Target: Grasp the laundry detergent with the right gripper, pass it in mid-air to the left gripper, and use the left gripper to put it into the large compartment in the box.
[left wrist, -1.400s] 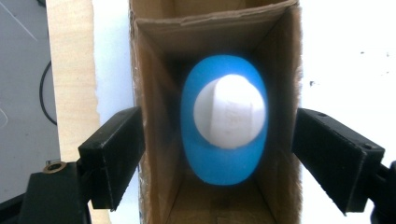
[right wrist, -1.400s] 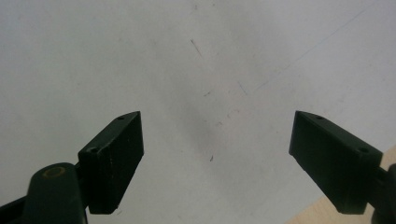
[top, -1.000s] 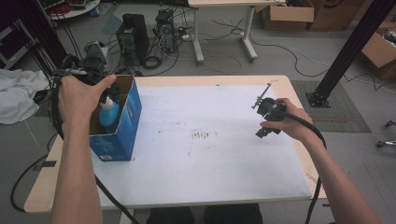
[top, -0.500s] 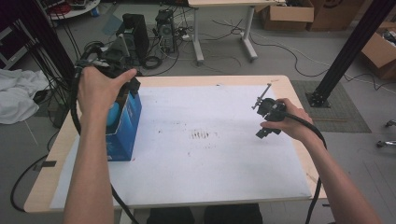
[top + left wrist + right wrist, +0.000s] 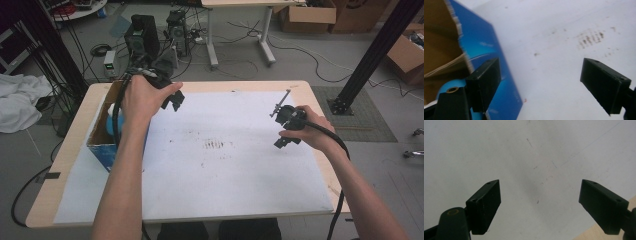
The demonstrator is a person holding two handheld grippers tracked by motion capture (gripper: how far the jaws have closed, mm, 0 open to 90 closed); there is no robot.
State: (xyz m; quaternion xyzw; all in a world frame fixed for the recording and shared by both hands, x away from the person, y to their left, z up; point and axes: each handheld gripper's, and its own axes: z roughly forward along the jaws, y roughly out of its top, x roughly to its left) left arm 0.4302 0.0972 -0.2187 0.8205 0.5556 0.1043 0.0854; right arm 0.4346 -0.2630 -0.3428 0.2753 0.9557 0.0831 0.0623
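Hovering left claw point(image 5: 172, 100) beside blue cardboard box point(image 5: 102, 152), jaws apart, empty; held right claw point(image 5: 287, 127) spread, idle above papered worktop point(image 5: 240, 185).

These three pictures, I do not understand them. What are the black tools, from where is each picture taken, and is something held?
A person sits at a table covered with white paper and holds one hand tool in each hand. Each tool is a gripper with two black jaws.

The high view looks down from above: the left gripper is lifted beside an open blue box, and the right gripper hovers over the paper.

The other two pictures come from small cameras riding on the grippers. The left gripper view looks past its own jaws at the box and the stained paper. The right gripper view looks at bare paper and a table corner.

Both pairs of jaws stand wide apart with nothing between them.
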